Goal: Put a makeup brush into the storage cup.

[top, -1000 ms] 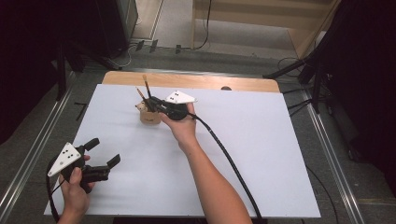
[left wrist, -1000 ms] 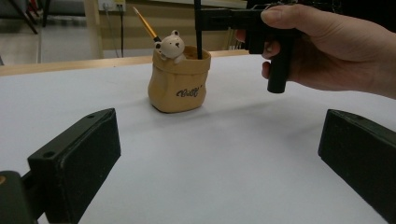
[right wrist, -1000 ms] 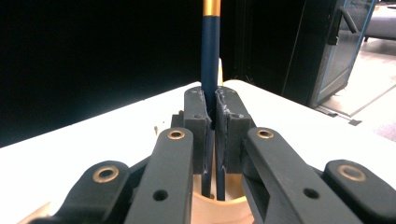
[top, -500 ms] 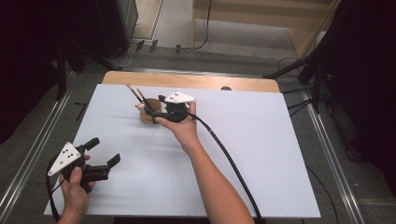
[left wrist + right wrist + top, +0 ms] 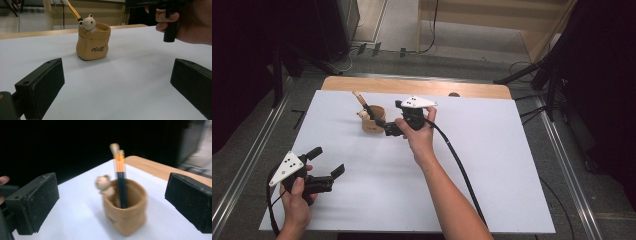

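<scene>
A pot stands on the table, toward its far side and left of centre. Two pencils stand in the pot. The right gripper is just right of the pot. The left gripper is near the table's front left corner, well apart from the pot.

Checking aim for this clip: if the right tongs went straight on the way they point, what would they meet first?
Most likely the tan bear cup holding the pencils. It stands between the open jaws of the right tongs, just ahead of them; the exact gap is unclear.
</scene>
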{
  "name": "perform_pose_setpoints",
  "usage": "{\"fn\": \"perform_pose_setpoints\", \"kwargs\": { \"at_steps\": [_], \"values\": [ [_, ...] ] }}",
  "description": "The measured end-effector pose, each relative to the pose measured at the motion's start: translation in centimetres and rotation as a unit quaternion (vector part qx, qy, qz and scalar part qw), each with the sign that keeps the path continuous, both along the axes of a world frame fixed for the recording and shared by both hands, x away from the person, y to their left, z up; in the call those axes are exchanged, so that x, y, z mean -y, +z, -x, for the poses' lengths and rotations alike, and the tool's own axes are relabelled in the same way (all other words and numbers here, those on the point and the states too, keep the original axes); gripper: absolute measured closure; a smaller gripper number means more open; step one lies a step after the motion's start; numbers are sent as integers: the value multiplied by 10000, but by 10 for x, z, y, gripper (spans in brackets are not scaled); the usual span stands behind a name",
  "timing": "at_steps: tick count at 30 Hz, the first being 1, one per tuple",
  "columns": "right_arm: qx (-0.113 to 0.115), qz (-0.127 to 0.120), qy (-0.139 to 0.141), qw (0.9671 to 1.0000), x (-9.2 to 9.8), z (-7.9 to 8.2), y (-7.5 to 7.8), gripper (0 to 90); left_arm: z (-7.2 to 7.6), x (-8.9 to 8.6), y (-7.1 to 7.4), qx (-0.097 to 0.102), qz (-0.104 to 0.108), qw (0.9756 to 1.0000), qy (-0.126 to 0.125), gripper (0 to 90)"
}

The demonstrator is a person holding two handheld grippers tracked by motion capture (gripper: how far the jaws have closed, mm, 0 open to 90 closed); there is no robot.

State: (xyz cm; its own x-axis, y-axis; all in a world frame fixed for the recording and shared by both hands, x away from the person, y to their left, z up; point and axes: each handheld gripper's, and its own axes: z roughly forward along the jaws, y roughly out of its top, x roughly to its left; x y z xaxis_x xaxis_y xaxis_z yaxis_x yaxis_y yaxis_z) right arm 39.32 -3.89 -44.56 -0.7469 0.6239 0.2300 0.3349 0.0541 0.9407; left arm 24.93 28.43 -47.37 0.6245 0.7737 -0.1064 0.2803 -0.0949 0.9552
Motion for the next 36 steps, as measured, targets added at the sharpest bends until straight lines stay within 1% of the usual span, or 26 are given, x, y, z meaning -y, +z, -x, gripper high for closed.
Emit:
{"fn": "perform_pose_setpoints", "kwargs": {
  "at_steps": [1,2,4,5,7,8,12,15,16,18,19,24,26,32,36],
  "values": [
    [-47,-80,-110,9999,4,1,0,0,0,0,0,4,-17,10000,-15,0],
    [-73,-124,-148,9998,6,2,-1,0,-1,1,0,-3,-22,10000,-12,0],
    [-51,-195,-187,9996,13,5,-2,0,-2,2,-1,-11,-34,10000,-20,0],
    [-25,-162,-179,9997,16,6,-2,0,-2,2,-2,-6,-36,10000,-36,0],
    [22,-54,-264,9996,22,10,-4,0,-1,2,-2,-32,-81,10000,-42,0],
    [11,-16,-283,9996,25,11,-4,0,-1,2,-2,-27,-82,10000,-48,0],
    [-3,33,-395,9992,35,15,-7,4,1,0,-1,-18,-89,10000,-29,0],
    [12,94,-402,9991,39,19,-8,5,2,-1,-1,-12,-79,10000,-6,0],
    [27,147,-428,9990,41,21,-8,14,2,-2,-1,-2,-69,10000,6,0],
    [52,153,-470,9988,43,23,-8,30,3,-1,-1,-8,-98,10000,-2,0],
    [74,181,-484,9986,45,25,-8,30,3,-1,-1,-8,-80,10000,-8,0],
    [74,134,-488,9987,53,33,-6,30,3,2,-1,11,-109,9999,-34,0],
    [106,135,-500,9986,56,36,-6,30,3,1,-1,11,-104,9999,-33,0],
    [81,-26,-525,9986,70,44,-6,32,3,0,-1,7,-116,9999,-10,0],
    [122,-27,-541,9985,81,50,-7,32,3,2,-1,-1,-122,9999,-12,0]
  ]
}}
